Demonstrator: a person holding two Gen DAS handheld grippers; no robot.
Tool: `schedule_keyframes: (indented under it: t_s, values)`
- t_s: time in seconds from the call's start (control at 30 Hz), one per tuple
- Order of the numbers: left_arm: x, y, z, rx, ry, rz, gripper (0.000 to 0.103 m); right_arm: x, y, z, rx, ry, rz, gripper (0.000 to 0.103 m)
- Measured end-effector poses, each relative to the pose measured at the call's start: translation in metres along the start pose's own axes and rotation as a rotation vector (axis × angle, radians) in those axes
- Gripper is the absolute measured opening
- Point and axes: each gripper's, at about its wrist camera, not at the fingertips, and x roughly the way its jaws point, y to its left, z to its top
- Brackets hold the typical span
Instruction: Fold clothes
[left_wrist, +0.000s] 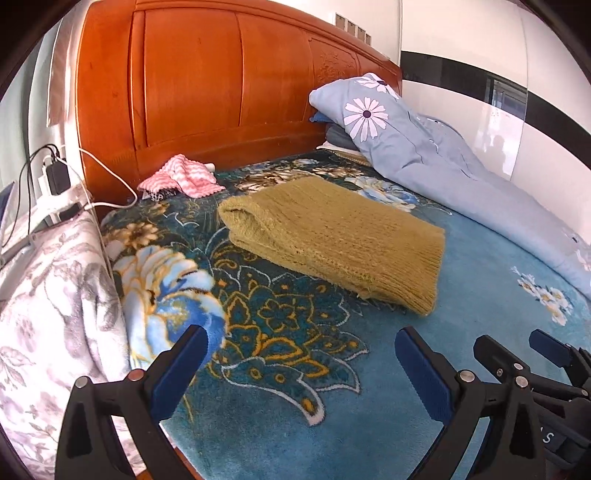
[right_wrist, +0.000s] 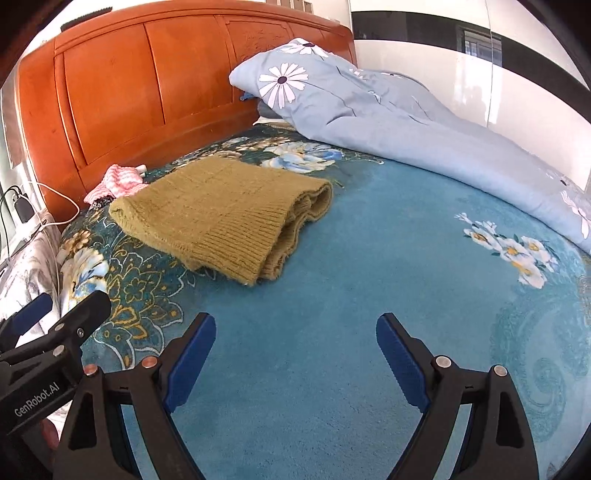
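An olive-green knitted sweater (left_wrist: 332, 236) lies folded into a thick rectangle on the blue floral bed blanket (left_wrist: 295, 369); it also shows in the right wrist view (right_wrist: 221, 214), ribbed hem toward me. My left gripper (left_wrist: 301, 343) is open and empty, hovering over the blanket in front of the sweater, apart from it. My right gripper (right_wrist: 295, 328) is open and empty, also short of the sweater. The right gripper shows at the lower right of the left wrist view (left_wrist: 517, 350), and the left gripper shows at the lower left of the right wrist view (right_wrist: 70, 310).
An orange wooden headboard (left_wrist: 221, 74) stands behind. A pink-and-white cloth (left_wrist: 181, 177) lies by it. A light-blue flowered duvet (left_wrist: 443, 155) is heaped along the right. A grey floral cover (left_wrist: 48, 295), chargers and cables (left_wrist: 55, 173) are at the left.
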Motion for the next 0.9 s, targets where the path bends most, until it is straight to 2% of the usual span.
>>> schedule_keyframes:
  t_s: [0.13, 0.37, 0.77, 0.9]
  values:
    - [-0.009, -0.005, -0.001, 0.018, -0.043, 0.116, 0.103, -0.008, 0.0, 0.0, 0.003, -0.03, 0.031, 0.09]
    - [-0.015, -0.004, 0.002, 0.014, -0.036, 0.111, 0.103, -0.012, 0.004, 0.001, -0.013, -0.041, 0.049, 0.09]
    - [-0.018, -0.005, 0.001, 0.019, -0.041, 0.162, 0.103, -0.012, 0.009, -0.002, -0.026, -0.034, 0.07, 0.09]
    - [-0.014, -0.003, -0.001, 0.009, -0.03, 0.152, 0.103, -0.01, 0.011, -0.002, -0.034, -0.031, 0.061, 0.09]
